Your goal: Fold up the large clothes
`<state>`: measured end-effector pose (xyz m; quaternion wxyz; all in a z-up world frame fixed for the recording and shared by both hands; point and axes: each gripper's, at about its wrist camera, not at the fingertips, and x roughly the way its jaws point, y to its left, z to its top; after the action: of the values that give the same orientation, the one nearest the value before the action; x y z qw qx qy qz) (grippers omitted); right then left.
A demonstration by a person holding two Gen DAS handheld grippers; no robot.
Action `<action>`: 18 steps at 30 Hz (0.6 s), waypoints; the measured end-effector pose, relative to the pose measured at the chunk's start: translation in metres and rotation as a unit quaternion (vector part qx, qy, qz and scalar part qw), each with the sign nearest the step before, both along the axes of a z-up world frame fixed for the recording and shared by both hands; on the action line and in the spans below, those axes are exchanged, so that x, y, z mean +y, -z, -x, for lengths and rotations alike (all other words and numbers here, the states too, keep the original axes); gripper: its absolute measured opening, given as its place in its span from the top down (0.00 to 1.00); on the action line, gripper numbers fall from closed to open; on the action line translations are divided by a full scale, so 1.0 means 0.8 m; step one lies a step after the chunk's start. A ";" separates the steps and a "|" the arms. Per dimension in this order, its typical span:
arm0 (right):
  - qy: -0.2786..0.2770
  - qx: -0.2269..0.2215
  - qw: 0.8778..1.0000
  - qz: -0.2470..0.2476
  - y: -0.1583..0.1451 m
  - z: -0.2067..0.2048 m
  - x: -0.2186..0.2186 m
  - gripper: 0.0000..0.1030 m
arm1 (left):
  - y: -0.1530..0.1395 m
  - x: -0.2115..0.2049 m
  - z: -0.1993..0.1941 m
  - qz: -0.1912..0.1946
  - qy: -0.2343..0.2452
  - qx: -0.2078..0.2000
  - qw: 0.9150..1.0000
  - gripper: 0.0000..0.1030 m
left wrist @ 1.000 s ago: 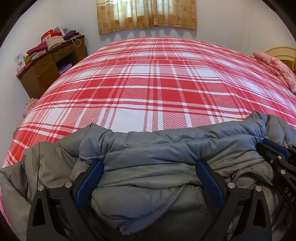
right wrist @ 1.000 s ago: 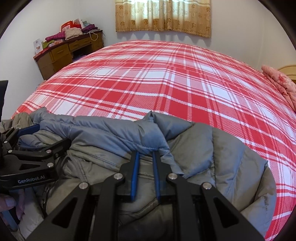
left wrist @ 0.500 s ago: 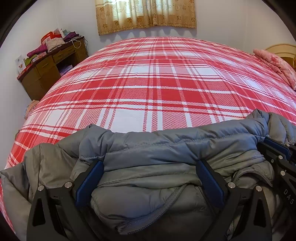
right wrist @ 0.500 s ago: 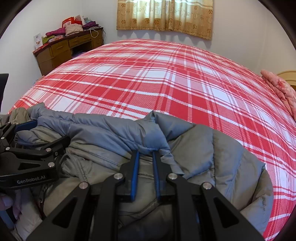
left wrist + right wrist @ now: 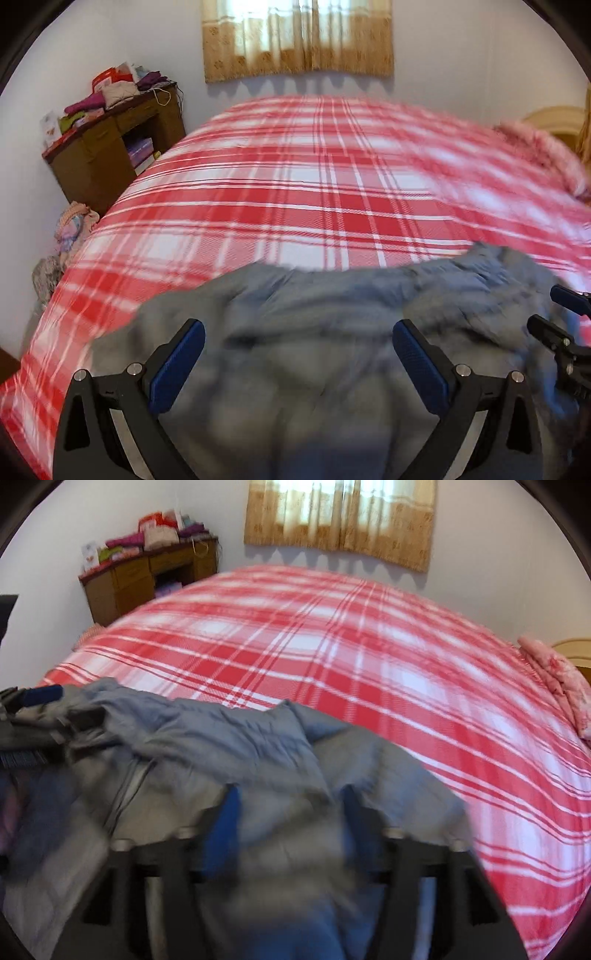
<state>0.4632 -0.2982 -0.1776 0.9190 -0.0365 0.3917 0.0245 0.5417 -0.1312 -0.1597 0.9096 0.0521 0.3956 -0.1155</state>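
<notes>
Left gripper w/ jaws wide apart, grey puffer jacket bunched between the blue pads, no squeeze visible. Right gripper just been opening, jaws now apart w/ a fold of jacket still lying between them; too blurred to tell if pads touch cloth. Jacket heaped at near edge of bed, on red-white plaid cover, zip line running down its left half in right wrist view. Each gripper visible at frame edge of the other's view, both over the jacket. Rest of plaid cover beyond the jacket bare up to far wall. Pink quilt along bed's right edge, well apart from jacket. Brown desk far left by wall, stacked w/ folded clothes & boxes. Tan curtain over window behind bed. Cloth bundle on floor left of bed.
</notes>
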 end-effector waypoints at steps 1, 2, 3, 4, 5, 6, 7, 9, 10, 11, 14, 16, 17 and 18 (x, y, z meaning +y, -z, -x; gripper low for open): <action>-0.003 0.002 1.000 -0.002 -0.002 0.017 -0.005 0.35 | -0.006 0.020 0.021 0.008 -0.002 -0.003 1.000 0.01; -0.004 0.008 1.000 -0.002 -0.002 0.037 -0.012 0.35 | -0.011 0.042 0.047 0.007 -0.010 -0.008 1.000 0.01; -0.003 0.017 1.000 -0.006 0.002 0.065 -0.022 0.35 | -0.012 0.058 0.071 0.002 -0.011 -0.011 1.000 0.01; -0.003 0.023 1.000 -0.008 0.004 0.080 -0.027 0.35 | -0.010 0.075 0.098 -0.003 -0.013 -0.011 1.000 0.01; -0.001 0.034 0.999 -0.011 0.010 0.108 -0.036 0.34 | -0.008 0.086 0.114 -0.005 -0.015 -0.009 1.000 0.01; 0.002 0.038 0.999 -0.011 0.014 0.127 -0.042 0.34 | -0.005 0.099 0.139 -0.008 -0.012 -0.008 1.000 0.01; 0.006 0.041 0.999 -0.010 0.017 0.147 -0.047 0.32 | -0.001 0.110 0.164 -0.014 -0.009 -0.009 1.000 0.01; 0.017 0.043 0.999 -0.009 0.025 0.195 -0.059 0.29 | 0.009 0.131 0.213 -0.024 -0.014 -0.011 1.000 0.01; 0.024 0.043 0.999 -0.013 0.027 0.213 -0.064 0.29 | 0.017 0.143 0.243 -0.027 -0.017 -0.008 0.999 0.01; 0.033 0.045 0.998 -0.021 0.030 0.233 -0.071 0.29 | 0.023 0.150 0.260 -0.026 -0.018 -0.003 0.999 0.01; 0.062 0.046 0.996 -0.044 0.034 0.290 -0.088 0.26 | 0.046 0.170 0.317 -0.033 -0.022 0.011 0.999 0.01; 0.079 0.039 0.995 -0.047 0.037 0.327 -0.094 0.23 | 0.056 0.182 0.352 -0.045 -0.024 0.012 0.999 0.01; 0.085 0.038 0.995 -0.045 0.039 0.344 -0.095 0.23 | 0.061 0.186 0.362 -0.045 -0.024 0.017 0.999 0.01; 0.091 0.038 0.994 -0.046 0.043 0.361 -0.095 0.23 | 0.065 0.191 0.370 -0.040 -0.024 0.024 0.999 0.01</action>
<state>0.1744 -0.3744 -0.2117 0.9028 0.0426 0.4261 -0.0402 0.2457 0.0217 -0.2121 0.8998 0.0758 0.4224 -0.0787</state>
